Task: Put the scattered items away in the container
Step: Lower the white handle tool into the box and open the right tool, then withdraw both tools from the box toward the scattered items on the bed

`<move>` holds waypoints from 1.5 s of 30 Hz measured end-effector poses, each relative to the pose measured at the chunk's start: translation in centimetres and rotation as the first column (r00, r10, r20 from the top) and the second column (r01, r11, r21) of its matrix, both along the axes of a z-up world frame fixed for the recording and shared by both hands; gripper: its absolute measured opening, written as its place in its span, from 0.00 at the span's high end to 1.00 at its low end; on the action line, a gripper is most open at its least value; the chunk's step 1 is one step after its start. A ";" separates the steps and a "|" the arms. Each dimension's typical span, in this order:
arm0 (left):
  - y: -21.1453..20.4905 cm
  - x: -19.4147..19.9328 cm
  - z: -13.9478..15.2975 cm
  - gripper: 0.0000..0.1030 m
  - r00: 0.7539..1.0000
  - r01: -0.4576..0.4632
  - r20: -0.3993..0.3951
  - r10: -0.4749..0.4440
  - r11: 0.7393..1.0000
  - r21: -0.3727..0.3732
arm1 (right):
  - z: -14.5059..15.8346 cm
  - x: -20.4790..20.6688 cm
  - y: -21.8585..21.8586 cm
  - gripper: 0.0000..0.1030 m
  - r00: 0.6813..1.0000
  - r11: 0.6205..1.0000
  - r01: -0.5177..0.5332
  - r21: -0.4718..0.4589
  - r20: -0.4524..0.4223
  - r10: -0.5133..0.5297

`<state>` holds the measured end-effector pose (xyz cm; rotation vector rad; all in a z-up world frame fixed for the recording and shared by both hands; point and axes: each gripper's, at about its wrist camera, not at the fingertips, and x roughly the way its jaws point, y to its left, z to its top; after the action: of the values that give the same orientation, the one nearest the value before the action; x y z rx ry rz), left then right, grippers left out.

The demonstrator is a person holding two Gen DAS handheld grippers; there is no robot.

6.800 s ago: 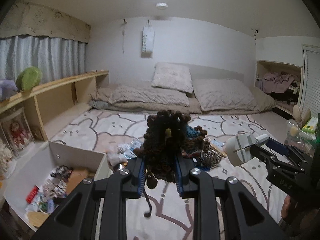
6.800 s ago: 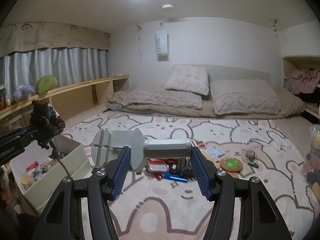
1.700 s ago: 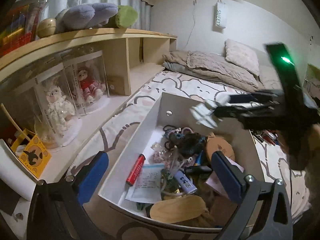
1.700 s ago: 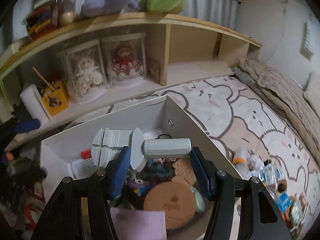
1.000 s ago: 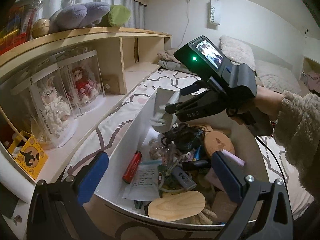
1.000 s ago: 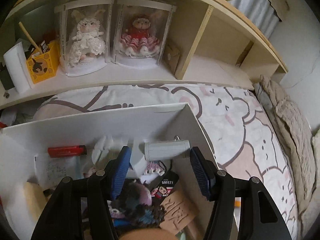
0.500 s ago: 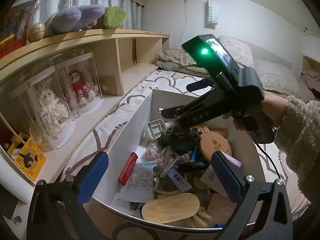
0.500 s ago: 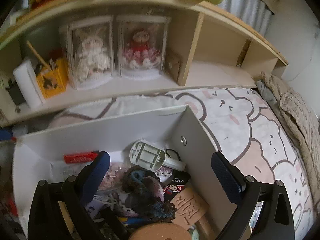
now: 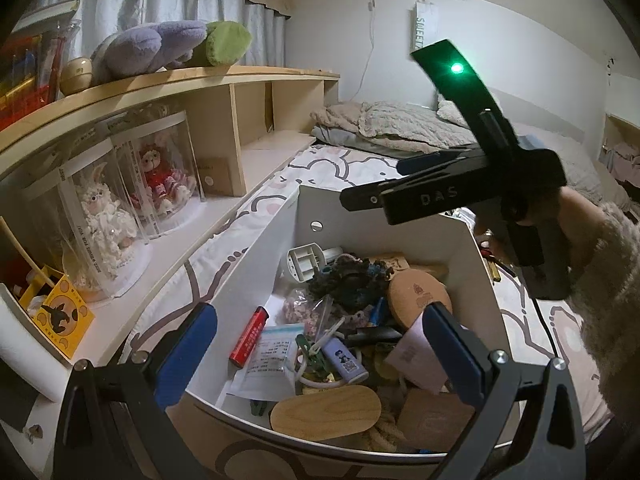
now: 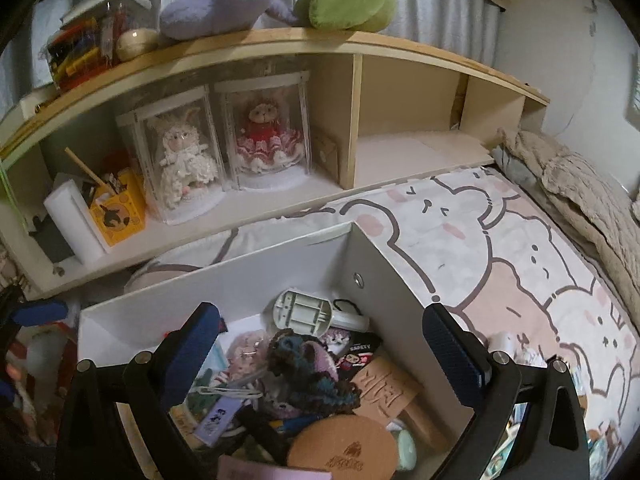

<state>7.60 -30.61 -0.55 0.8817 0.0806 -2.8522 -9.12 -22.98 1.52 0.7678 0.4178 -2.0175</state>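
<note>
The white box [image 9: 460, 240] [image 10: 372, 264] sits on the rug, full of small items. A grey-white plastic piece with a short cylinder [image 9: 306, 262] [image 10: 304, 312] lies loose in its far corner, beside a dark knitted bundle [image 9: 348, 280] [image 10: 308, 368]. My right gripper [image 10: 320, 320] hangs open above the box with nothing between its blue pads; the left wrist view shows the right gripper [image 9: 376, 184] from the side over the far wall. My left gripper [image 9: 320, 320] is open over the box's near end, holding nothing. More small items [image 10: 520, 352] lie on the rug beyond the box.
A wooden shelf unit [image 10: 352, 120] runs along the box's side, holding two cased dolls [image 10: 264, 140], a yellow carton [image 10: 118, 212] and plush toys [image 10: 216, 4] on top. Bedding [image 9: 400, 128] lies at the far end of the patterned rug [image 10: 500, 240]. A fleecy sleeve [image 9: 608, 280] is at the right.
My right gripper opened and let the grey-white plastic piece drop into the box's far corner, then lifted away from it. The left gripper stayed where it was, open.
</note>
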 end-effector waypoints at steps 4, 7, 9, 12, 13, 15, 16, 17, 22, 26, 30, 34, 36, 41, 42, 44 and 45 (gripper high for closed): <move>0.2 0.3 0.4 0.00 1.000 -0.004 -0.009 0.005 1.000 0.002 | 0.7 0.9 0.7 0.02 1.000 1.000 0.012 0.004 -0.020 -0.012; 0.4 0.5 0.6 0.00 1.000 -0.012 -0.014 0.012 1.000 0.006 | 1.7 1.5 1.7 0.02 0.999 1.000 0.024 -0.013 -0.031 -0.025; 0.5 0.5 0.8 0.00 1.000 -0.016 -0.017 0.016 1.000 0.014 | 2.3 1.9 2.5 0.02 0.999 0.999 0.030 -0.031 -0.031 -0.031; 0.8 0.6 0.9 0.00 1.000 -0.015 -0.019 0.015 1.000 0.021 | 3.0 2.7 3.8 0.02 0.998 0.998 0.036 -0.046 -0.044 -0.038; 0.9 0.7 1.0 0.00 1.000 -0.014 -0.021 0.015 1.000 0.021 | 3.2 3.0 4.2 0.02 0.998 0.998 0.040 -0.047 -0.051 -0.042; 1.3 0.8 1.2 0.00 1.000 -0.012 -0.024 0.013 1.000 0.022 | 3.3 3.5 5.0 0.02 0.997 0.998 0.046 -0.048 -0.061 -0.049; 1.5 0.8 1.2 0.00 1.000 -0.010 -0.026 0.010 1.000 0.023 | 3.4 3.8 5.4 0.02 0.996 0.998 0.051 -0.048 -0.064 -0.054; 1.8 0.8 1.3 0.00 1.000 -0.008 -0.028 0.009 1.000 0.023 | 3.4 4.0 5.7 0.02 0.996 0.997 0.058 -0.051 -0.065 -0.061; 3.0 0.9 1.6 0.00 0.999 0.001 -0.033 -0.001 1.000 0.009 | 3.2 4.9 7.4 0.02 0.994 0.995 0.085 -0.049 -0.064 -0.088; 3.5 1.1 1.7 0.00 0.999 -0.002 -0.035 0.003 1.000 0.013 | 3.5 5.5 8.7 0.02 0.992 0.992 0.105 -0.068 -0.067 -0.109; 3.9 1.6 1.7 0.00 0.999 -0.014 -0.035 0.015 1.000 0.022 | 3.5 6.2 10.2 0.02 0.988 0.989 0.124 -0.078 -0.077 -0.130; 4.4 2.0 1.7 0.00 0.999 -0.023 -0.029 0.024 1.000 0.020 | 3.5 7.0 11.3 0.02 0.986 0.988 0.135 -0.079 -0.087 -0.142; 4.6 2.0 1.7 0.00 0.999 -0.023 -0.031 0.024 1.000 0.020 | 3.5 7.4 11.9 0.02 0.984 0.987 0.142 -0.078 -0.095 -0.149; 5.5 2.7 1.9 0.00 0.999 -0.020 -0.035 0.021 1.000 0.015 | 3.3 8.2 13.4 0.02 0.982 0.984 0.159 -0.085 -0.094 -0.166; 5.7 2.8 2.0 0.00 0.999 -0.020 -0.034 0.021 1.000 0.011 | 3.3 8.3 13.6 0.02 0.981 0.983 0.162 -0.086 -0.091 -0.169; 5.9 2.9 2.0 0.00 0.999 -0.023 -0.032 0.023 1.000 0.000 | 3.1 8.4 14.2 0.02 0.981 0.982 0.167 -0.085 -0.085 -0.174; 6.1 3.0 2.0 0.00 0.999 -0.025 -0.031 0.025 1.000 -0.003 | 3.0 8.5 14.5 0.02 0.981 0.982 0.168 -0.083 -0.083 -0.175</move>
<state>10.64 -24.53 1.50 0.8296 0.0892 -2.8429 -0.61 -8.52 4.50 0.6883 0.3334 -2.2227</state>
